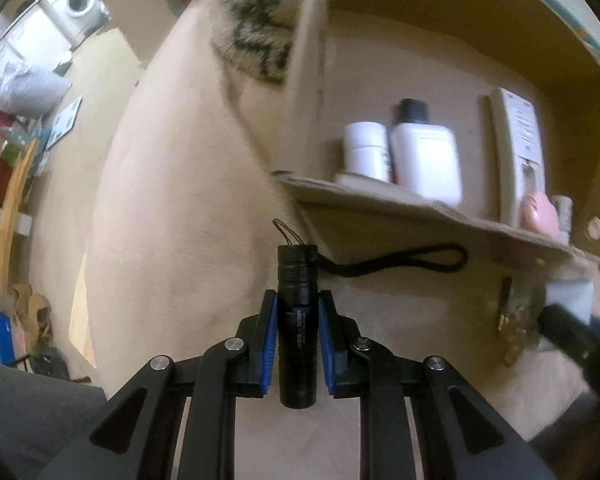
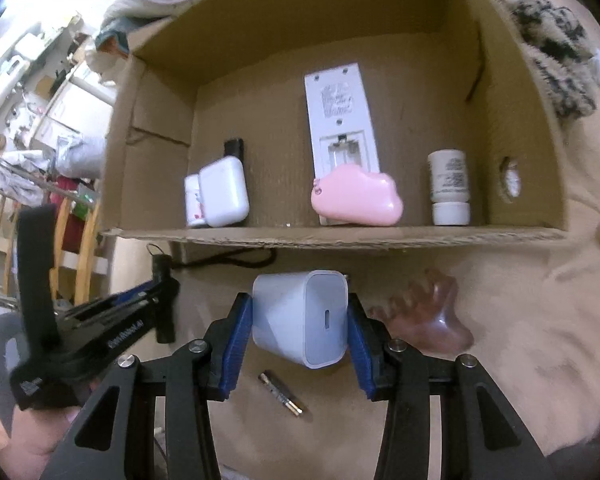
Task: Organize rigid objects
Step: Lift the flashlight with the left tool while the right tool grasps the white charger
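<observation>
My left gripper (image 1: pixel 297 302) is shut on a black flashlight (image 1: pixel 297 320) with a black wrist strap (image 1: pixel 400 262), held just in front of the cardboard box (image 1: pixel 380 200). It shows at the left in the right wrist view (image 2: pixel 162 280). My right gripper (image 2: pixel 300 304) is shut on a white charger block (image 2: pixel 300 316), held above the beige cushion, in front of the box (image 2: pixel 340 236). Inside the box lie a white remote (image 2: pixel 340 120), a pink cloud-shaped case (image 2: pixel 356 200), a white earbud case (image 2: pixel 224 192) and two small white bottles (image 2: pixel 450 188).
A battery (image 2: pixel 282 394) and a brown comb (image 2: pixel 428 312) lie on the beige cushion (image 2: pixel 540 280) below the box. A patterned furry throw (image 1: pixel 260 28) lies behind the box. Wooden chairs (image 1: pixel 8 200) and room clutter stand at the far left.
</observation>
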Demonstrator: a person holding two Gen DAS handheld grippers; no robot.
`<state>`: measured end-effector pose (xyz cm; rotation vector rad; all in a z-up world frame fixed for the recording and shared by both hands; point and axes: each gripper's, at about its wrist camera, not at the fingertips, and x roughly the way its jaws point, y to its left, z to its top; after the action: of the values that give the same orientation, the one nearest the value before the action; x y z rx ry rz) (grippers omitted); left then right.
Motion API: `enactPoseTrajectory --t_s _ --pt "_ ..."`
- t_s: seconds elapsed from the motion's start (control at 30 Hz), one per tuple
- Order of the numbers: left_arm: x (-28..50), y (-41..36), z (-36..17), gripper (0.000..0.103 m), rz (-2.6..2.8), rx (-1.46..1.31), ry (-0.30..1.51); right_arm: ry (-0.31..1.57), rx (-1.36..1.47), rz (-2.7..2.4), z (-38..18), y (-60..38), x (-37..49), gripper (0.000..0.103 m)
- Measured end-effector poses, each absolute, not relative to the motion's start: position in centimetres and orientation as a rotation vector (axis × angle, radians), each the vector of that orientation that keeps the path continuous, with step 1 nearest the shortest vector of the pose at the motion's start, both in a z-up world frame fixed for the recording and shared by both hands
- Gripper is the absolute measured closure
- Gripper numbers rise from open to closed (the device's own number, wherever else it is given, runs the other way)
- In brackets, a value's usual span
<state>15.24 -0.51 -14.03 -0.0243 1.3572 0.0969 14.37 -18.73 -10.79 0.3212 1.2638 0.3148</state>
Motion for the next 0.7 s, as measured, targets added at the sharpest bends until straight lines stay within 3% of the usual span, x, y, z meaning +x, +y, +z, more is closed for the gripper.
enactPoseTrajectory --t_s 0.37,0.7 --pt "11.8 -2.1 -9.4 0.086 0.033 -0.004 1.244 1.127 0.431 0.322 -7.7 -23.1 12.4 0.055" --pt "10.2 -2.6 -0.3 0.086 0.001 0.071 0.936 0.958 0.448 0.254 -4.2 -25.7 11.9 0.055"
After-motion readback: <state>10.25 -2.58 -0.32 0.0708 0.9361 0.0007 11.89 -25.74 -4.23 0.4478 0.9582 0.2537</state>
